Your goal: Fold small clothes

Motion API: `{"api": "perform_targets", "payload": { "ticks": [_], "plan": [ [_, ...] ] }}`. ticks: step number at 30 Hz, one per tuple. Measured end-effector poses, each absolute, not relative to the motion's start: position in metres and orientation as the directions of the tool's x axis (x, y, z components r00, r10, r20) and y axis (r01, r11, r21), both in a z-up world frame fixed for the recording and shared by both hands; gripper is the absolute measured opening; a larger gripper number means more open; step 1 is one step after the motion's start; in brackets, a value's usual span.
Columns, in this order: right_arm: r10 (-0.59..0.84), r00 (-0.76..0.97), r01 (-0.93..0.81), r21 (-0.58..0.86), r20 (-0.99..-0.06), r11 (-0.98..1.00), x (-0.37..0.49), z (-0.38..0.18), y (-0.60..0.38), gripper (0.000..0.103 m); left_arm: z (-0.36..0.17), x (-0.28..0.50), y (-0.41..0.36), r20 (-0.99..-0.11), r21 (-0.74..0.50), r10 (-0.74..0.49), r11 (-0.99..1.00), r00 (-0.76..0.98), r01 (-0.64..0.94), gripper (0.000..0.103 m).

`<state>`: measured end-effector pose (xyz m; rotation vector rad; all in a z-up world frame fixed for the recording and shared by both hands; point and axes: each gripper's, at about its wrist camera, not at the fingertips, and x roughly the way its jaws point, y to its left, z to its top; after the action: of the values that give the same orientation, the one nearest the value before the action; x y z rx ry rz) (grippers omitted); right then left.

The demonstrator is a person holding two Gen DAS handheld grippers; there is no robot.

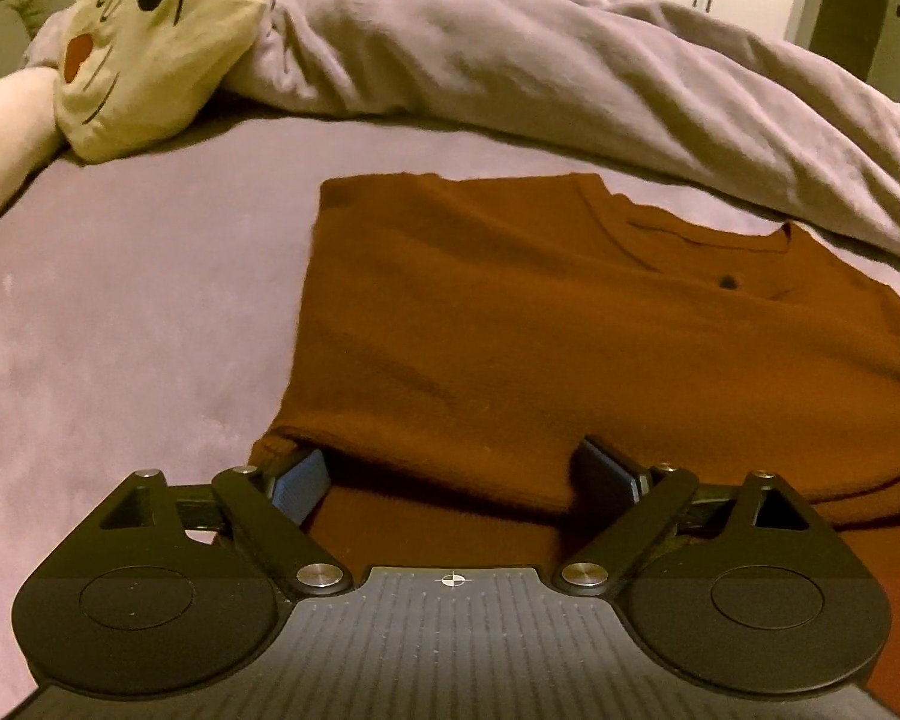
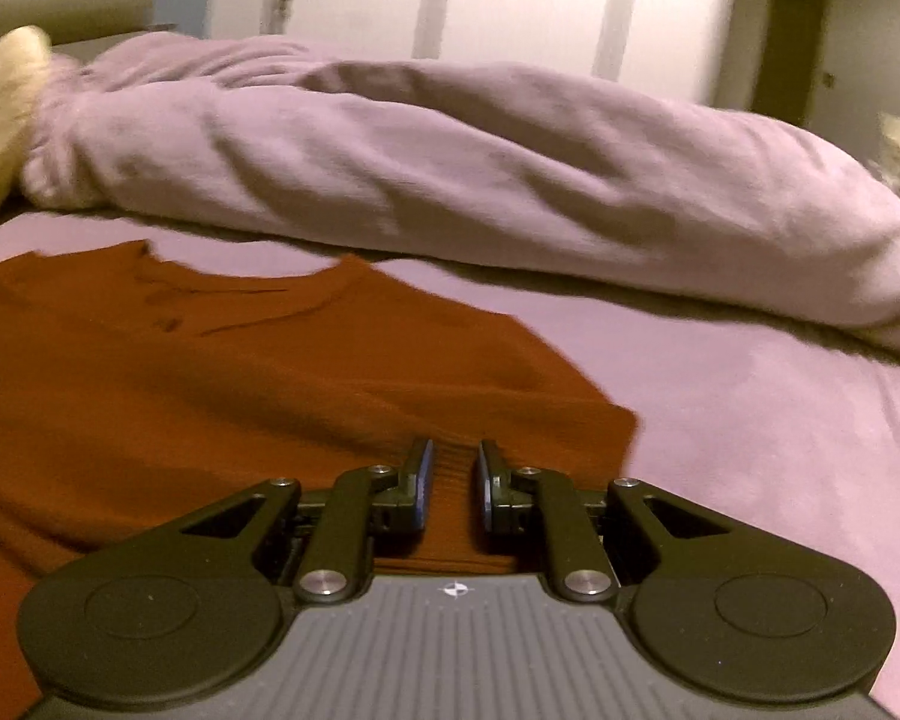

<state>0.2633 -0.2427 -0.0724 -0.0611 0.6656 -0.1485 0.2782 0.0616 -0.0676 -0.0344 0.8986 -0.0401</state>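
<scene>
Left tongs [image 1: 450, 474] gape wide, empty, over near hem of rust-brown sweater [image 1: 570, 324] lying flat on the bed [image 1: 120, 330], collar away. Right tongs [image 2: 453, 480] nearly closed at hem's right corner; grip uncertain.

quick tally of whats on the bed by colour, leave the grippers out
Rust-brown: 1, the small garment
Lilac: 1, the rumpled blanket
Cream-yellow: 1, the plush toy with a stitched face
Total: 3, all on the lilac bed sheet
</scene>
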Motion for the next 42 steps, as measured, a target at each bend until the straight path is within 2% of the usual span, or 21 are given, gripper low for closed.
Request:
{"api": "perform_targets", "payload": {
  "ticks": [4, 7, 10, 13, 16, 20, 21, 25, 29, 31, 34, 35, 37, 40, 42],
  "plan": [
    [-0.171, 0.773, 0.146, -0.091, -0.610, 0.985, 0.260, -0.062, -0.237, 0.013, -0.066, 0.278, 0.060, -0.783, -0.045, -0.040, 0.999, 0.621, 0.007, 0.094],
    [-0.073, 0.811, 0.068, -0.029, -0.581, 0.997, 0.252, -0.052, -0.223, 0.013, -0.056, 0.275, 0.057, -0.787, -0.062, -0.028, 0.997, 0.616, -0.034, 0.089],
    [-0.018, 0.821, 0.005, -0.026, -0.571, 1.000, 0.255, -0.048, -0.205, 0.013, -0.036, 0.266, 0.049, -0.744, -0.088, -0.058, 0.996, 0.666, -0.011, 0.089],
    [0.023, 0.814, -0.031, -0.004, -0.580, 1.000, 0.263, -0.050, -0.192, 0.013, -0.020, 0.267, 0.036, -0.679, -0.053, -0.064, 0.998, 0.731, 0.038, 0.094],
    [0.045, 0.805, -0.056, 0.000, -0.591, 0.998, 0.270, -0.056, -0.182, 0.013, -0.026, 0.287, 0.027, -0.673, -0.013, -0.054, 0.998, 0.738, 0.061, 0.094],
    [0.018, 0.794, -0.063, -0.053, -0.608, 0.997, 0.274, -0.074, -0.181, 0.013, -0.063, 0.322, 0.029, -0.755, 0.023, 0.008, 1.000, 0.656, 0.015, 0.094],
    [0.008, 0.799, -0.068, -0.076, -0.602, 0.995, 0.274, -0.076, -0.181, 0.013, -0.071, 0.325, 0.031, -0.760, 0.039, 0.024, 0.999, 0.650, 0.009, 0.098],
    [-0.044, 0.805, -0.059, -0.154, -0.591, 0.986, 0.278, -0.079, -0.190, 0.013, -0.077, 0.321, 0.042, -0.711, 0.089, 0.047, 0.996, 0.702, 0.023, 0.099],
    [-0.080, 0.808, -0.038, -0.186, -0.584, 0.982, 0.277, -0.077, -0.207, 0.013, -0.072, 0.313, 0.071, -0.700, 0.100, 0.158, 0.987, 0.696, -0.123, 0.098],
    [-0.099, 0.801, -0.006, -0.173, -0.591, 0.985, 0.274, -0.074, -0.215, 0.013, -0.071, 0.301, 0.091, -0.695, 0.118, 0.214, 0.976, 0.686, -0.185, 0.098],
    [-0.148, 0.785, 0.085, -0.131, -0.602, 0.988, 0.267, -0.069, -0.226, 0.013, -0.068, 0.275, 0.117, -0.707, 0.118, 0.226, 0.972, 0.670, -0.203, 0.098],
    [-0.180, 0.773, 0.121, -0.137, -0.608, 0.983, 0.262, -0.068, -0.230, 0.013, -0.066, 0.266, 0.125, -0.714, 0.102, 0.210, 0.975, 0.667, -0.197, 0.098],
    [-0.258, 0.743, 0.189, -0.176, -0.618, 0.966, 0.249, -0.066, -0.236, 0.026, -0.058, 0.244, 0.139, -0.730, 0.035, 0.148, 0.983, 0.667, -0.180, 0.098],
    [-0.369, 0.668, 0.303, -0.217, -0.647, 0.928, 0.216, -0.054, -0.248, 0.028, -0.054, 0.207, 0.149, -0.765, -0.040, 0.028, 0.995, 0.643, -0.091, 0.098],
    [-0.279, 0.662, 0.319, -0.076, -0.696, 0.945, 0.183, -0.046, -0.263, 0.029, -0.055, 0.180, 0.150, -0.777, -0.044, -0.015, 0.999, 0.629, -0.030, 0.098]
  ]
}}
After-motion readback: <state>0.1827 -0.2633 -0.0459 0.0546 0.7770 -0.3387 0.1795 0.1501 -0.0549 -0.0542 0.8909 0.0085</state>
